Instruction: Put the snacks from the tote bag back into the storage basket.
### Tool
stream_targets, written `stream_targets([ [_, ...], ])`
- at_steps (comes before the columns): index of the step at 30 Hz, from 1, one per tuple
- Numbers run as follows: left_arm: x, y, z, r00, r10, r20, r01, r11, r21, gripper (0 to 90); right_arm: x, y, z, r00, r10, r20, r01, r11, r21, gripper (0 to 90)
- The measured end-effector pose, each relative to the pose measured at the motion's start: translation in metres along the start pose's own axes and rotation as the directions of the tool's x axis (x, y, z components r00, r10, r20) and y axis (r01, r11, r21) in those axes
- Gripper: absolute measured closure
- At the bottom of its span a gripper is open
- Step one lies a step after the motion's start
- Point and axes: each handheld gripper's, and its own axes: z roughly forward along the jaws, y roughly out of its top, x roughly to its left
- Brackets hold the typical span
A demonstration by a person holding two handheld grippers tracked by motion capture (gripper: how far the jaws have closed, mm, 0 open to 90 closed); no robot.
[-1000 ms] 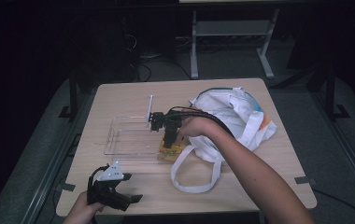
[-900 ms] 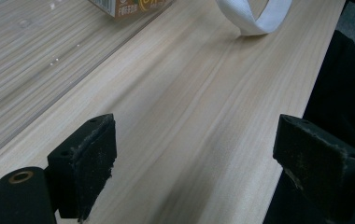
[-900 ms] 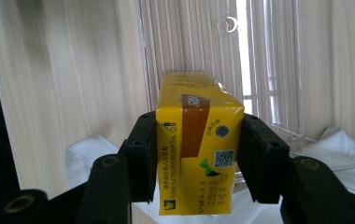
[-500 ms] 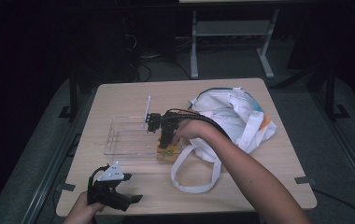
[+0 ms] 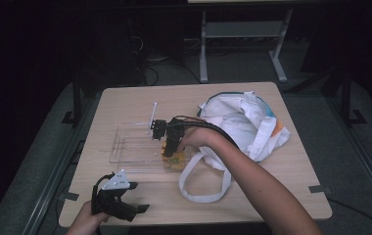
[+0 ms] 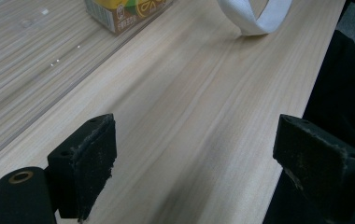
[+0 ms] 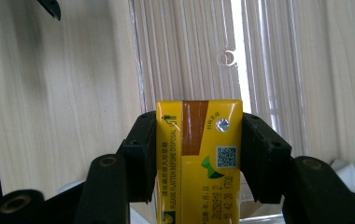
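Right tool (image 7: pixel 199 158) has just been easing its jaws around the yellow juice carton (image 7: pixel 198 158) standing in the clear tray (image 5: pixel 125 147). Left tool (image 5: pixel 118 198) waits wide open near the surface's front-left corner. Best to open fully, then lift straight up.

Right claw (image 5: pixel 170 147) points down, left claw (image 5: pixel 125 203) gapes level

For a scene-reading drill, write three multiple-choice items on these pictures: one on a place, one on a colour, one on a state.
1. Where is the drink carton?
A. In the clear tray
B. Inside the white bag
C. On the floor

2. What colour is most of the carton's top?
A. Blue
B. Yellow
C. White

3. How do the left gripper's jaws stand?
A. Shut on a bag strap
B. Shut on the carton
C. Open, nothing between them

Answers:
1 A, the high view shows it at the tray's near right corner.
2 B, yellow with a brown stripe.
3 C, bare table lies between them.
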Motion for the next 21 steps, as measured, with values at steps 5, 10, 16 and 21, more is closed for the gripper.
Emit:
stream_targets([
  [5,0.001,0.0,0.0,1.0,0.001,-0.001,-0.001,1.0,0.001,13.2,-0.002,-0.005,0.0,0.9998,0.018,0.006,-0.018,1.0,-0.02,36.7],
  [10,0.001,0.001,0.0,1.0,-0.001,-0.002,0.001,1.0,-0.001,13.2,-0.003,-0.016,-0.009,0.9988,0.05,-0.002,-0.05,0.995,-0.082,31.4],
  [16,0.002,0.002,0.0,1.0,0.003,-0.007,-0.003,1.0,-0.003,13.2,-0.003,-0.032,-0.022,0.9964,0.085,0.003,-0.083,0.986,-0.147,29.1],
  [21,0.001,0.001,0.001,1.0,-0.006,-0.004,0.006,0.9998,-0.017,13.2,-0.004,-0.052,-0.036,0.9906,0.134,0.028,-0.125,0.97,-0.21,29.1],
])
